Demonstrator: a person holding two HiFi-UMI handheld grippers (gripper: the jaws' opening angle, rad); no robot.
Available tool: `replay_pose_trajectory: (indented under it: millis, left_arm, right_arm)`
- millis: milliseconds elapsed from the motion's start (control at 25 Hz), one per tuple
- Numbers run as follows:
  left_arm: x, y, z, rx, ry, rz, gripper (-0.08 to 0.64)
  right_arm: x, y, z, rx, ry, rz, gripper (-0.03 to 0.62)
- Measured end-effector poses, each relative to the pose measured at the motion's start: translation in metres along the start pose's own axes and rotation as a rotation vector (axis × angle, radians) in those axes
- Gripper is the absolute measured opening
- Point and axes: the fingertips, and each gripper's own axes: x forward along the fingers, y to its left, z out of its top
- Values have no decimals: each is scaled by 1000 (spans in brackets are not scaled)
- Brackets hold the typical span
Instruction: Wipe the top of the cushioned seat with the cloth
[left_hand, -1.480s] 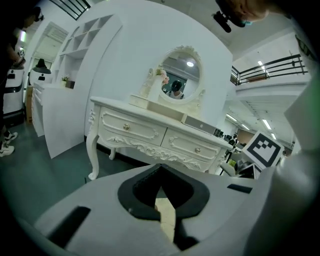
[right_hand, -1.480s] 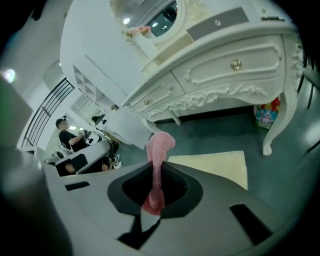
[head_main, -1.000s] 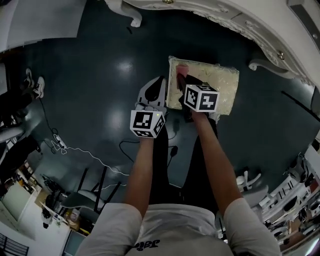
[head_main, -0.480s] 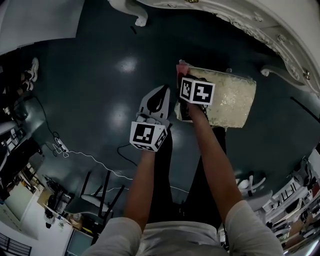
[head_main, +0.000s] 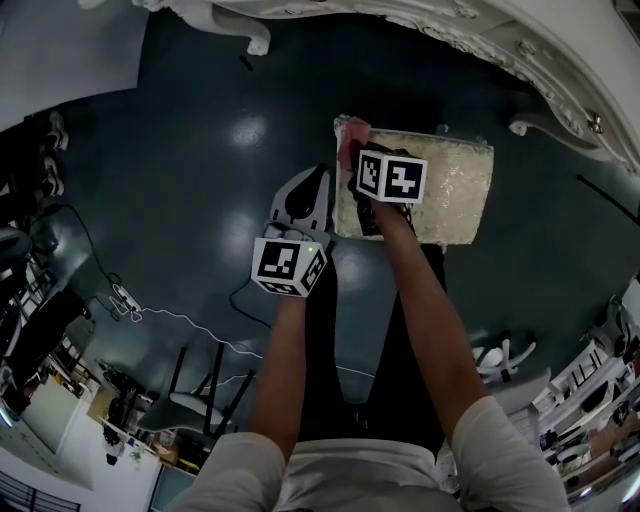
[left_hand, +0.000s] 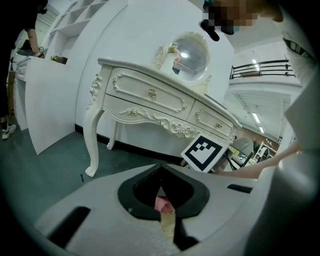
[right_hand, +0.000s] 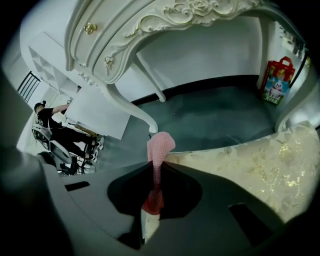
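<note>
The cushioned seat is a cream, patterned rectangle on the dark floor. My right gripper rests over its left end, shut on the pink cloth, which lies at the seat's far left corner. In the right gripper view the pink cloth sticks up from between the closed jaws of the right gripper, with the cushioned seat to the right. My left gripper hangs just left of the seat, off it, shut and empty. Through the left gripper I glimpse a bit of the pink cloth.
An ornate white dressing table stands just beyond the seat, with its curved legs on the floor. A red bag sits under it to the right. Cables trail over the dark floor at the left. A white board lies far left.
The right gripper has slid the cloth a little along the seat's far left corner. The head view has shifted. The left gripper stays beside the seat's left edge.
</note>
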Motion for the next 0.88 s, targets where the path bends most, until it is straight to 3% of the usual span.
replay_pose_trajectory:
  millis: [320,880]
  left_arm:
    - [22,-36,-17,74,58,14,12]
    - [62,-100,-33,81,82,-71,12]
  right_arm:
    - [-24,-32,-3,2,-12,31,28]
    - [-64,-105,6,53,-57,-7,28]
